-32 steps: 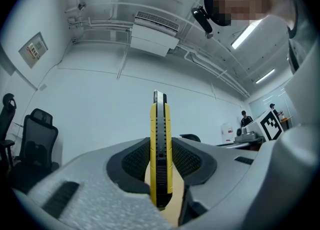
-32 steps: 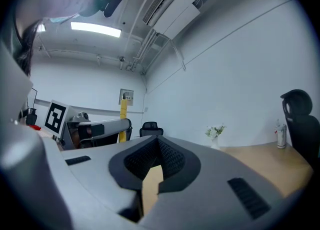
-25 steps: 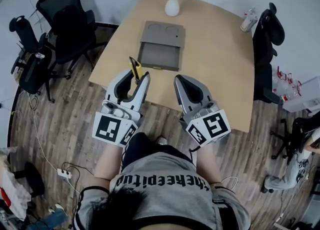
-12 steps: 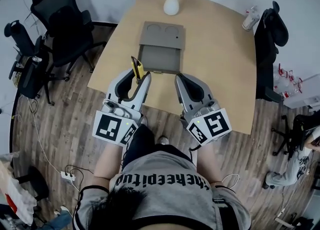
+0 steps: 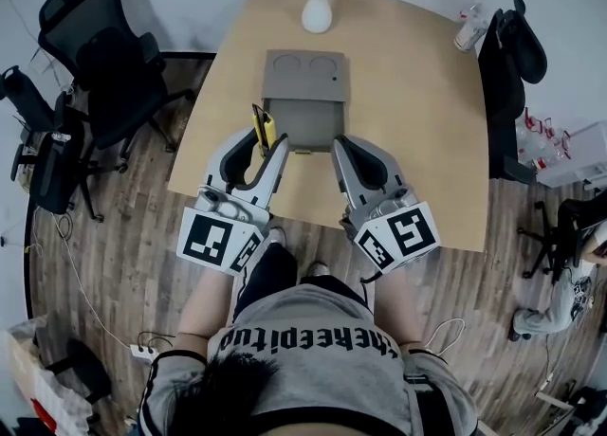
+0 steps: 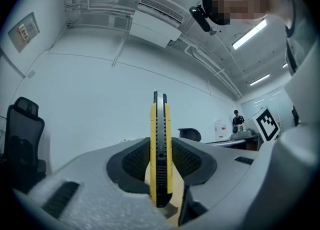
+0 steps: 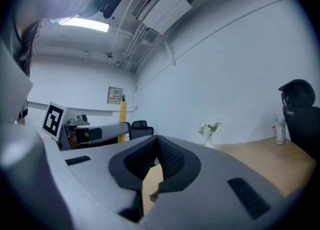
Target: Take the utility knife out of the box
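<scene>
A: Head view first. Where is the utility knife (image 5: 262, 127)?

B: Out of the box (image 5: 303, 93). The left gripper (image 5: 267, 144) has it clamped between its jaws, and the yellow body sticks out past the jaw tips towards the box's near left corner. Whether it touches the box there, I cannot tell.

A: And the box itself?

B: Open on the table (image 5: 417, 93), lid folded back towards the white vase (image 5: 317, 13), tray on the near side. The right gripper (image 5: 343, 147) hangs over the table's near edge, just right of the tray's front.

A: What does the left gripper view show?

B: The jaws of the left gripper (image 6: 161, 163) pressed against both flat sides of the utility knife (image 6: 161, 149). It stands upright on edge, black slider track facing the camera, tip rising well above the pads.

A: Right gripper view?

B: The right gripper (image 7: 156, 149) has its jaws closed together with nothing between them; only a sliver of the tabletop (image 7: 250, 161) shows beneath the pads. Off to the left the other gripper appears, with the knife's yellow end (image 7: 122, 110) standing up from it. The vase (image 7: 209, 135) sits farther back on the table.
</scene>
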A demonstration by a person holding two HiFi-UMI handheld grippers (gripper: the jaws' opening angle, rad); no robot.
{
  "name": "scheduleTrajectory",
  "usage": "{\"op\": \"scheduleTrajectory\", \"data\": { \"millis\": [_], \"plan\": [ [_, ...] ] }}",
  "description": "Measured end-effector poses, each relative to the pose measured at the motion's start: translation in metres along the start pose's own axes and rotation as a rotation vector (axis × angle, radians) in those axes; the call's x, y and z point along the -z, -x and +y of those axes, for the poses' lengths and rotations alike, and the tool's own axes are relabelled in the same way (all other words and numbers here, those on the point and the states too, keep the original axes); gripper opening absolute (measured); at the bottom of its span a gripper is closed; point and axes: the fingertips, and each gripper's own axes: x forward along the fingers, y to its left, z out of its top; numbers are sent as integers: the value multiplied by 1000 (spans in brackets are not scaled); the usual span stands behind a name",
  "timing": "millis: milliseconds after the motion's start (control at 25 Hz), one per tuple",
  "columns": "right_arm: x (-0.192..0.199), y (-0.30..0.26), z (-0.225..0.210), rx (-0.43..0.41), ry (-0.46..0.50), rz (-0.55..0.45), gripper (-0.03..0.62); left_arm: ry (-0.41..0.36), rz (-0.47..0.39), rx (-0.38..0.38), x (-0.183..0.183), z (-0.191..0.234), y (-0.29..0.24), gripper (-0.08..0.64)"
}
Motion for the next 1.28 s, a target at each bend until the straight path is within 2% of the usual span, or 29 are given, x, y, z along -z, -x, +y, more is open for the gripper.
{"op": "scheduleTrajectory", "data": {
  "millis": [760, 1280],
  "plan": [
    [6, -63, -17, 162, -5, 3, 6, 9, 28, 163, 17, 63, -43, 140],
    [17, -77, -25, 287, -2, 13, 6, 7, 66, 290, 39, 81, -66, 140]
  ]
}}
